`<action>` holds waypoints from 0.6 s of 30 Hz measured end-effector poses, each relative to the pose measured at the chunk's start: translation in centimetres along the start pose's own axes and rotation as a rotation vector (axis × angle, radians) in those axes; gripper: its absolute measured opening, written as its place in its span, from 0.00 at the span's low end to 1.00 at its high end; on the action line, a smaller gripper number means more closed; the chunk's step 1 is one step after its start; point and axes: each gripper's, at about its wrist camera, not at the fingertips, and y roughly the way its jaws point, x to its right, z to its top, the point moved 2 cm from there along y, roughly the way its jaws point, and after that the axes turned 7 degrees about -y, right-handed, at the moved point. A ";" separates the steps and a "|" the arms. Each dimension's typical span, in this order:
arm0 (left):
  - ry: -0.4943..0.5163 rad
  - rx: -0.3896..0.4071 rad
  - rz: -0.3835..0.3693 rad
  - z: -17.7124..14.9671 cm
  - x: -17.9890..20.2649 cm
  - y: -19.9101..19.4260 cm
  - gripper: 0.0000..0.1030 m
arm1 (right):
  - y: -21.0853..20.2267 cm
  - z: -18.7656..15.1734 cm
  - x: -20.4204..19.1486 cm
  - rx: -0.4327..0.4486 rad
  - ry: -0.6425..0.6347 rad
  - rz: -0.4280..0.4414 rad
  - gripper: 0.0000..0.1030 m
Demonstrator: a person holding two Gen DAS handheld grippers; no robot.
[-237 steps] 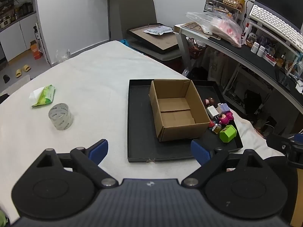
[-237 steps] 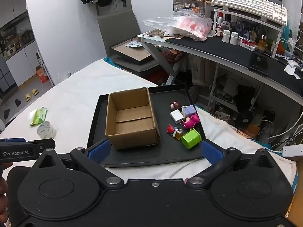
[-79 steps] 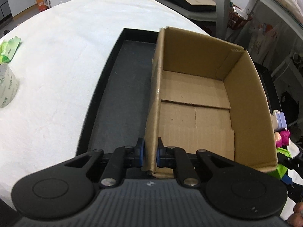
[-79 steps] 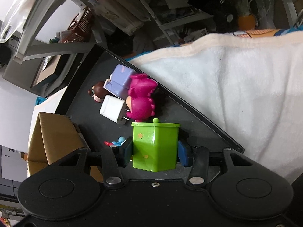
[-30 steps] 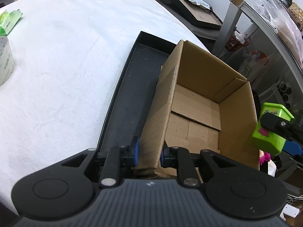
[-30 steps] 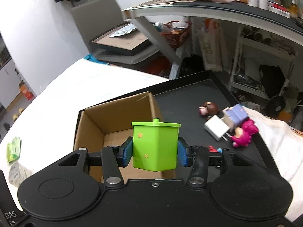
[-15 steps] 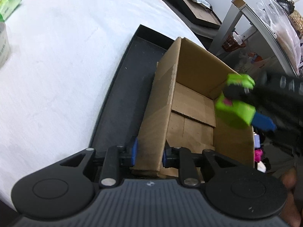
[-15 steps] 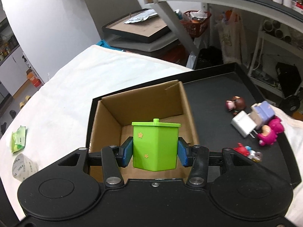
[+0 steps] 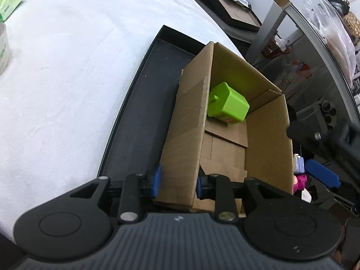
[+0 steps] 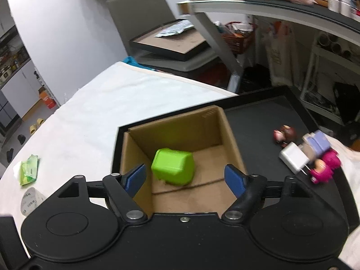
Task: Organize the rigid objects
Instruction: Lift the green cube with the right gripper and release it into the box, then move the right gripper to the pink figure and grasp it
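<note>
A green toy box (image 9: 228,106) (image 10: 173,168) lies tipped on its side inside the open cardboard box (image 9: 265,139) (image 10: 177,123), which stands on a black tray (image 9: 144,117) (image 10: 265,117). My left gripper (image 9: 177,181) is shut on the cardboard box's near left wall. My right gripper (image 10: 185,178) is open and empty above the box's near edge; it also shows at the right of the left wrist view (image 9: 324,157). Small toys stay on the tray: a white block (image 10: 292,157), a purple one (image 10: 317,145), a pink figure (image 10: 325,166), a brown figure (image 10: 284,133).
A tape roll (image 10: 31,199) and a green packet (image 10: 29,172) lie on the white cloth (image 9: 67,67) to the left. A chair with a framed board (image 10: 171,42) and a cluttered desk (image 10: 281,9) stand beyond the table.
My right gripper has opened and let go of the green toy box, which dropped into the cardboard box and tipped over. My left gripper still holds the box wall.
</note>
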 end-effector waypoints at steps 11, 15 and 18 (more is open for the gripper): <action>0.092 0.060 0.083 -0.4 2.7 -1.8 0.44 | -3.0 -1.1 4.8 0.039 0.022 -0.040 0.79; 0.121 0.063 0.083 -0.5 3.9 -2.4 0.49 | -3.4 -1.1 6.3 0.064 0.056 -0.039 0.81; 0.153 0.093 0.103 -0.5 5.0 -3.0 0.56 | -3.4 -1.0 7.2 0.078 0.067 -0.040 0.81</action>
